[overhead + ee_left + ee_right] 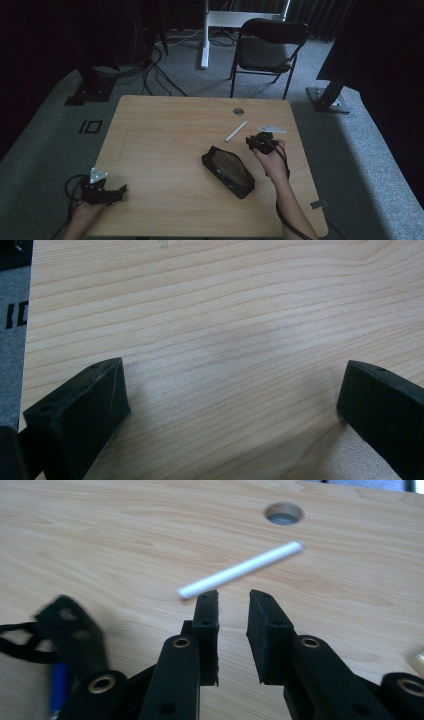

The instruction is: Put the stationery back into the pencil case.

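A white stick (236,131) lies on the wooden table (165,135), right of centre. In the right gripper view the white stick (240,570) sits just beyond my right gripper (233,599), whose jaws stand a little apart with nothing between them. A black zip pouch (227,170) lies open near the middle; a person's hand holds the right gripper (261,142) just right of it. The pouch's end (70,630) appears blurred, with something blue (59,692) at it. My left gripper (105,192) rests at the table's near left corner. Its jaws are wide open over bare wood (232,375).
A round cable hole (238,111) pierces the table beyond the stick, and the same hole (284,513) shows ahead of the right jaws. A black folding chair (267,50) and a white desk leg (205,35) stand behind the table. Cables run over the grey carpet.
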`<state>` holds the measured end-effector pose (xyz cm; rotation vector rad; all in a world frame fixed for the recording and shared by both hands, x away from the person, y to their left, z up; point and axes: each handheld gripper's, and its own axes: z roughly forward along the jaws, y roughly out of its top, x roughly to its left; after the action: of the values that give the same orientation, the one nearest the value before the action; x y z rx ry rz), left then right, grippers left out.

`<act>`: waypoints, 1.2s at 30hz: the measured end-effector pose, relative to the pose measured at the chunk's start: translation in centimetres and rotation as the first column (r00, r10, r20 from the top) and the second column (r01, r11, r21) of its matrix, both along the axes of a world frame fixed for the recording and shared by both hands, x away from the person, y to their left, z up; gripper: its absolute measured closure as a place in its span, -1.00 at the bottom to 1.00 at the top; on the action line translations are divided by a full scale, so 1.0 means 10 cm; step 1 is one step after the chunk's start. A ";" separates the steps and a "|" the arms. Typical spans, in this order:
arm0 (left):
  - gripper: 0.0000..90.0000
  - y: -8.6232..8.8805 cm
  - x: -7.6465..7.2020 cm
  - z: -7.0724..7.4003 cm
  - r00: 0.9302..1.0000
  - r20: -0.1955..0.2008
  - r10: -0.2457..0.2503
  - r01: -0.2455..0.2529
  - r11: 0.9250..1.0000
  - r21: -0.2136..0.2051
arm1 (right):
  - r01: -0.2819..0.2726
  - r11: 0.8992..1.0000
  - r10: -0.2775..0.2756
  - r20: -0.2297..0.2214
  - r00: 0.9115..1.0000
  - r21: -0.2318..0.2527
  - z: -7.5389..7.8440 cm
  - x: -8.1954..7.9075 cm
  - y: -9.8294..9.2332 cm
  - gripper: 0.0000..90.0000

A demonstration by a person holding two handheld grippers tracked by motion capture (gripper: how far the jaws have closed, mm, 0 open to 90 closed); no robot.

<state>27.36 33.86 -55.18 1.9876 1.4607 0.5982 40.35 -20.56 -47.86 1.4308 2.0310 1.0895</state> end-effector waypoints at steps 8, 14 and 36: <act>-1.00 0.00 0.00 0.00 1.000 0.000 0.000 0.000 1.000 0.000 | 0.060 0.998 -0.060 -0.015 0.998 0.006 -0.13 0.04 -0.20 0.64; -1.00 0.00 0.00 0.00 1.000 0.000 0.000 0.000 1.000 0.000 | 0.113 0.993 -0.113 -0.026 0.993 0.013 -0.23 0.10 -0.34 0.61; -1.00 0.00 0.00 0.00 1.000 0.000 0.000 0.000 1.000 0.000 | 0.300 0.954 -0.298 -0.044 0.954 0.033 -0.48 0.19 -0.98 0.53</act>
<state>27.36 33.86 -55.18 1.9878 1.4605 0.5982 42.26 -30.32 -52.64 1.7239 1.7507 0.9820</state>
